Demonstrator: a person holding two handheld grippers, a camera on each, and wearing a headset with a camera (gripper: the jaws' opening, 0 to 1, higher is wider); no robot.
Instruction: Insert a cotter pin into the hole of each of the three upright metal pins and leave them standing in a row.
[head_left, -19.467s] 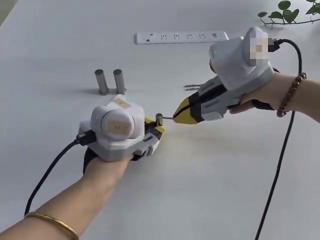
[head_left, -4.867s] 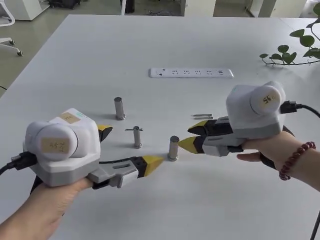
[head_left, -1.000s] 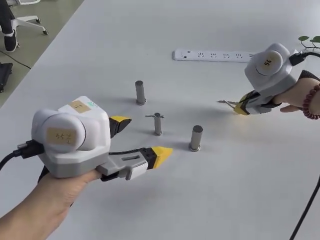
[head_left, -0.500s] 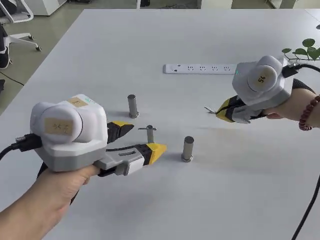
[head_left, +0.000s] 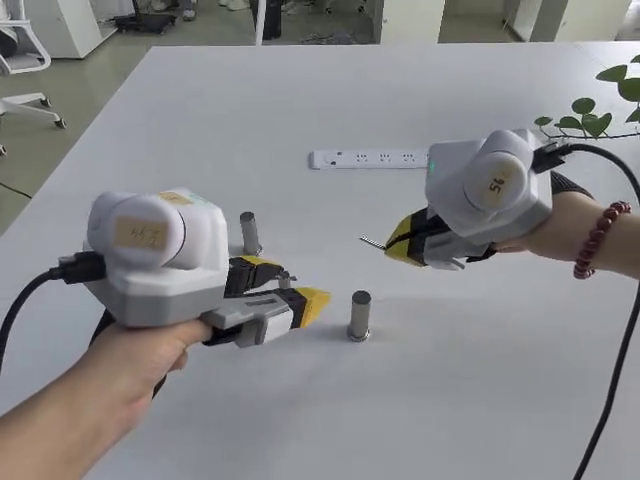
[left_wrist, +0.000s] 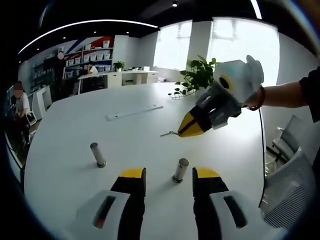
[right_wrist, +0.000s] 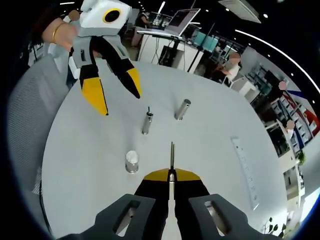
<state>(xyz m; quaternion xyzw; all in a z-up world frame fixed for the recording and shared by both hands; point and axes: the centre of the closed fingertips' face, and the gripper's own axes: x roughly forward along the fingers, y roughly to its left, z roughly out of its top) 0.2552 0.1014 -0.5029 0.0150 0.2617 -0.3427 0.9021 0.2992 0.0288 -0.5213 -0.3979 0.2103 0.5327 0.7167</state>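
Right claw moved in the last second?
Yes. Against the power strip, the right claw, shut on a cotter pin, has come left, toward the nearest metal pin.

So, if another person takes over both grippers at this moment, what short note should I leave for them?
Left gripper: open, empty, held above the table by the middle metal pin.
Right gripper: shut on a cotter pin, which points toward the metal pins.
All three stand upright in a rough diagonal row: far pin, middle, near pin.
Done: the middle one has a fitted cotter through its top.
Left: the far and near pins look bare. The held cotter probably goes in the near one, then one more is needed.
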